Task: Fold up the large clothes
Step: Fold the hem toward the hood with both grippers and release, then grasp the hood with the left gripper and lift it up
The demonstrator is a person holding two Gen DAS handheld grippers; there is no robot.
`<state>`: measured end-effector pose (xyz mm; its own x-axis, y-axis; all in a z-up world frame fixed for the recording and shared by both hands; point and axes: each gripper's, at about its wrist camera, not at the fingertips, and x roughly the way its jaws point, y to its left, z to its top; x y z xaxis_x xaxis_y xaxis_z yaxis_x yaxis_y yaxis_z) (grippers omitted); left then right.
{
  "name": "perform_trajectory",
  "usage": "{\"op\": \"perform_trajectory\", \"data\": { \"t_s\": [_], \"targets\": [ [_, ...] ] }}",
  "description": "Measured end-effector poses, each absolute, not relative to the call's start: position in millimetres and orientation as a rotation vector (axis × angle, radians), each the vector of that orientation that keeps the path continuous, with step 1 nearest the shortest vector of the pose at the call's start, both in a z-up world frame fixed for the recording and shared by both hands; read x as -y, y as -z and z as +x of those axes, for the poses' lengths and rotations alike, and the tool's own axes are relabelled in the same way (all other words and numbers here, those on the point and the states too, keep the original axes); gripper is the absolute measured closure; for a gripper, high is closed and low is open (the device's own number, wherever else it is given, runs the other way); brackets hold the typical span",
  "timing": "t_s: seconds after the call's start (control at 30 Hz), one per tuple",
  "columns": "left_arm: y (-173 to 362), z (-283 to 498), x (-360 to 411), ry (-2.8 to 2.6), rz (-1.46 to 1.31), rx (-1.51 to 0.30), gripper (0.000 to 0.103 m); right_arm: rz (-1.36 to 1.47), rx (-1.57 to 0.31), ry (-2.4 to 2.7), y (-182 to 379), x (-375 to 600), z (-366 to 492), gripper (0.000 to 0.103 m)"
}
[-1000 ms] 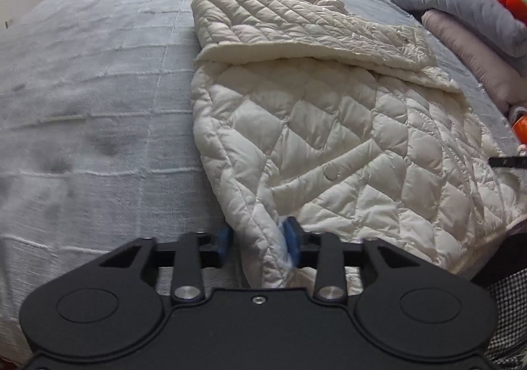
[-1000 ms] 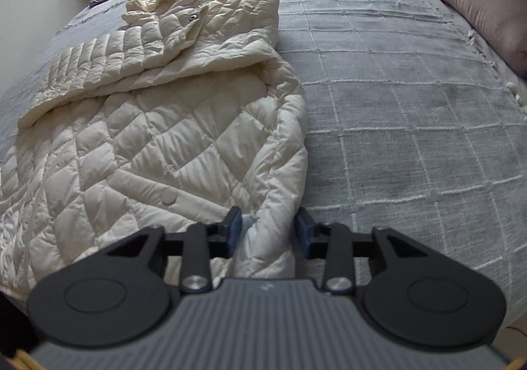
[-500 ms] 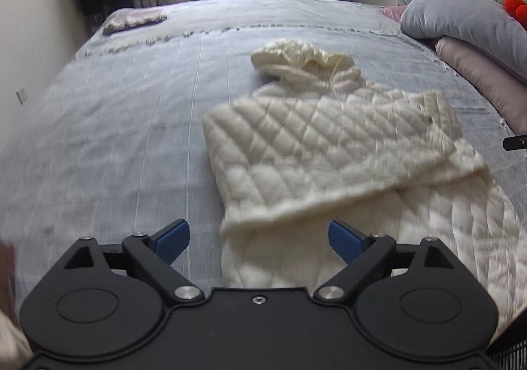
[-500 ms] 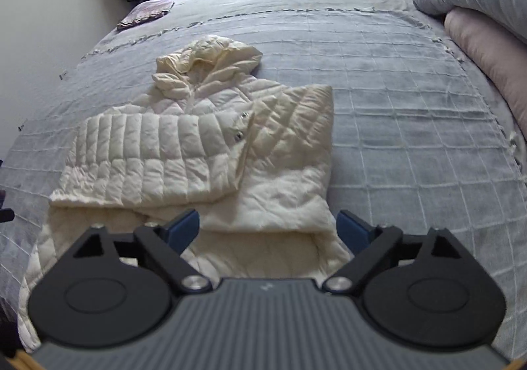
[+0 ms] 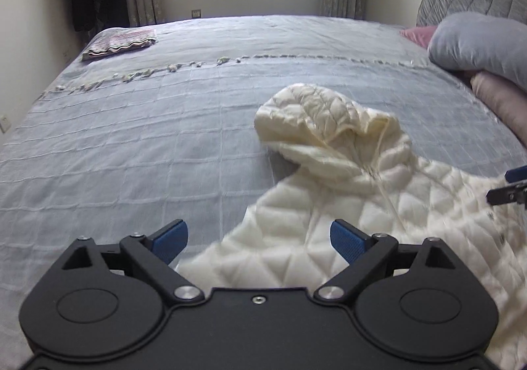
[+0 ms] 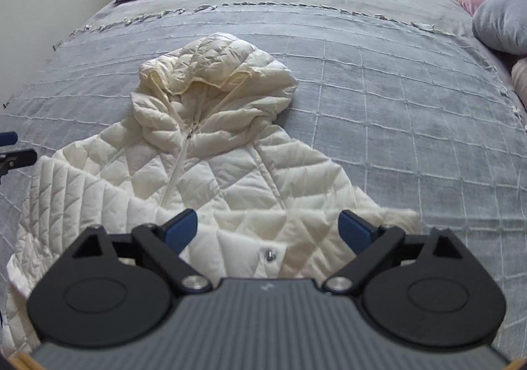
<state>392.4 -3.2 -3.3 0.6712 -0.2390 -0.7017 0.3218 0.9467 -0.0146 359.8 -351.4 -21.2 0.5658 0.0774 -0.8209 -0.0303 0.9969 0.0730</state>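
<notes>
left wrist view blurs the jacket (image 5: pixel 329 205); both tools, left tool (image 5: pixel 258 240), right tool (image 6: pixel 267 232), gape empty.

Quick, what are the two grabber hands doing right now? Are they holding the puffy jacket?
Left gripper: open, holding nothing; the cream jacket lies on the bed below.
Right gripper: open, holding nothing, above the jacket.

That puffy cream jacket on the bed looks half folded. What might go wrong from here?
1. Both tongs, left and right, are open and hold nothing, so the springy quilted jacket may puff back open.
2. The hood sticks out rumpled; folded over like that, it could leave a lumpy bundle.
3. The drawcord hangs loose and could snag.
</notes>
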Motion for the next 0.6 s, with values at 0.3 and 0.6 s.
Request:
{"op": "perform_trajectory", "data": {
  "t_s": [0.3,0.6],
  "targets": [
    [44.9,489.0,30.0,0.349,0.004,-0.673,0.012,0.074,-0.905,-0.076,46.8,342.5,487.9,0.01],
    [75.5,571.5,46.3,0.338,-0.19,-0.773,0.047,0.183,-0.867,-0.089,84.5,350.2,529.3,0.056]
  ]
}}
